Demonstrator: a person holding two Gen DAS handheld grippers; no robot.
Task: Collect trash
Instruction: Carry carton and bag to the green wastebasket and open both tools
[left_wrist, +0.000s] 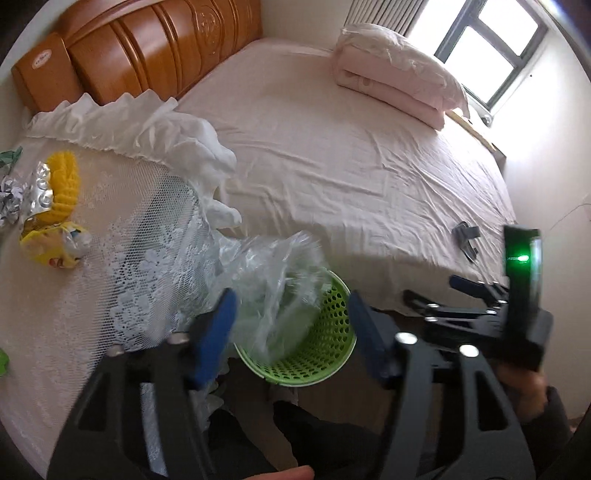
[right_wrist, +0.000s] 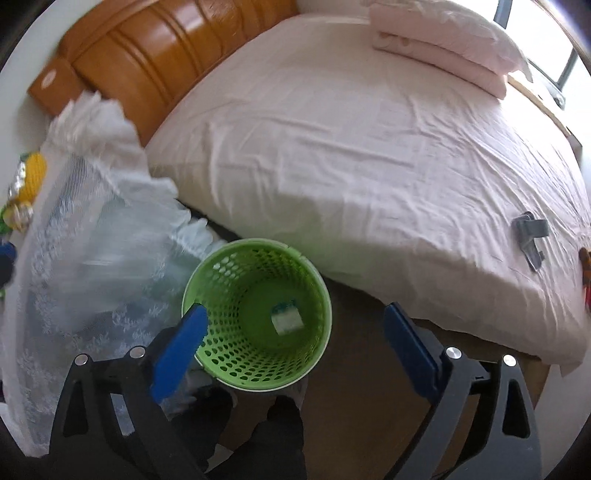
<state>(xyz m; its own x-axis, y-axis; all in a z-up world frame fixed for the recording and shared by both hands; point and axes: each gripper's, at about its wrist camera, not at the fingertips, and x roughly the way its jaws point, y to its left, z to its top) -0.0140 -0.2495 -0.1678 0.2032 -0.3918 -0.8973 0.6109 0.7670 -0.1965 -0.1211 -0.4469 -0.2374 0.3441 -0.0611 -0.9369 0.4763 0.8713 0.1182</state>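
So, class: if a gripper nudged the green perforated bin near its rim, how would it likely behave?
The green bin would probably feel light: its walls are thin perforated plastic and only one small wrapper lies inside. Being tall and narrow, it may tip rather than slide when pushed high up. It looks rigid enough to keep its shape, though the rim might flex slightly.

Clear plastic bag (left_wrist: 273, 280) hangs blurred over the green basket (left_wrist: 317, 347), between left gripper's (left_wrist: 291, 328) parted jaws
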